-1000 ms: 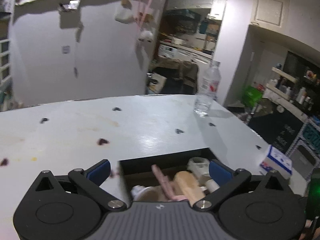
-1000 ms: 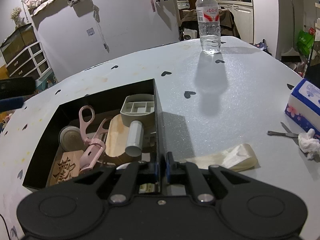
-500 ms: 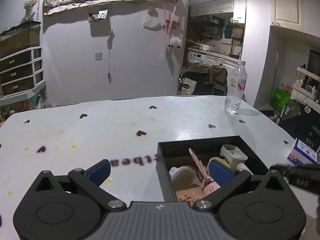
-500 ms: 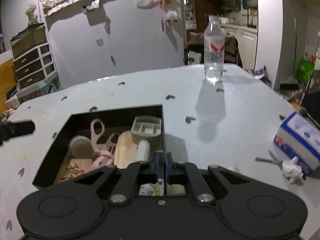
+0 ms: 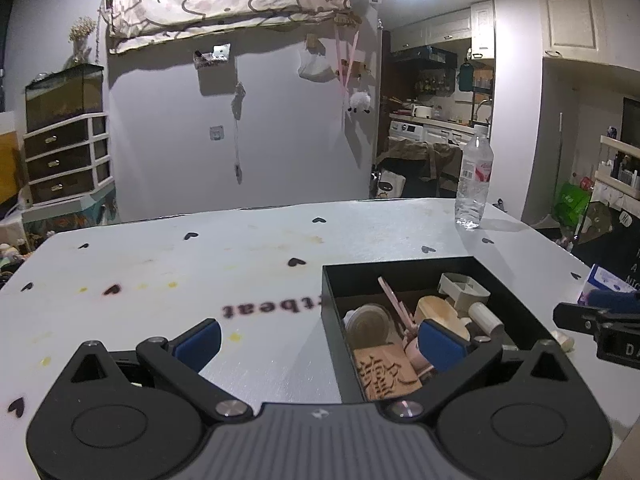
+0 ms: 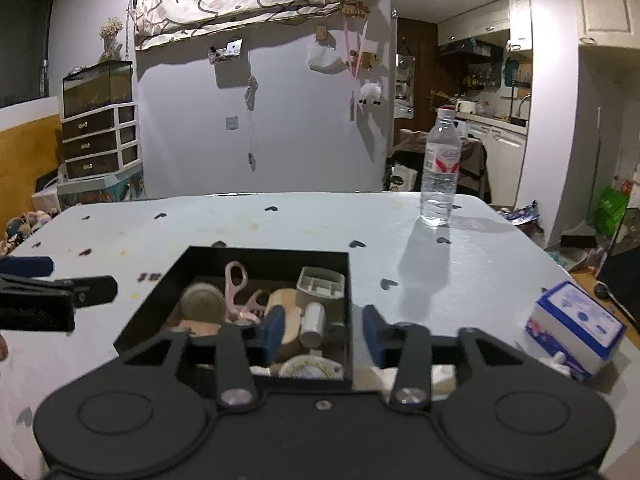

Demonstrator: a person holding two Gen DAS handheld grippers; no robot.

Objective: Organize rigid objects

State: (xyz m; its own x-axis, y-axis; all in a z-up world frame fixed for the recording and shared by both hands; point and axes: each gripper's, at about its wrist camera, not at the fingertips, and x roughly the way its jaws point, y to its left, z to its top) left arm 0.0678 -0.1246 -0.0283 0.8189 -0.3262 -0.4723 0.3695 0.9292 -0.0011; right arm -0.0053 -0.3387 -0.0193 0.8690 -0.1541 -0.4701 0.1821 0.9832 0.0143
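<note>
Black box (image 6: 350, 280) on surface (image 6: 460, 280), packed w/ stiff, light bits. Right gripper (image 6: 324, 330) jaws just opening, empty; left gripper (image 5: 320, 340) apart. Pink scissors (image 6: 236, 288): probably grab at handle loop.

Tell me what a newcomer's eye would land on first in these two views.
First the black box near the table's front edge, crammed with pink scissors, a wooden block with a carved character and a grey divided tray. Next the clear water bottle standing alone at the far right of the table. A blue and white tissue pack lies at the right edge.
</note>
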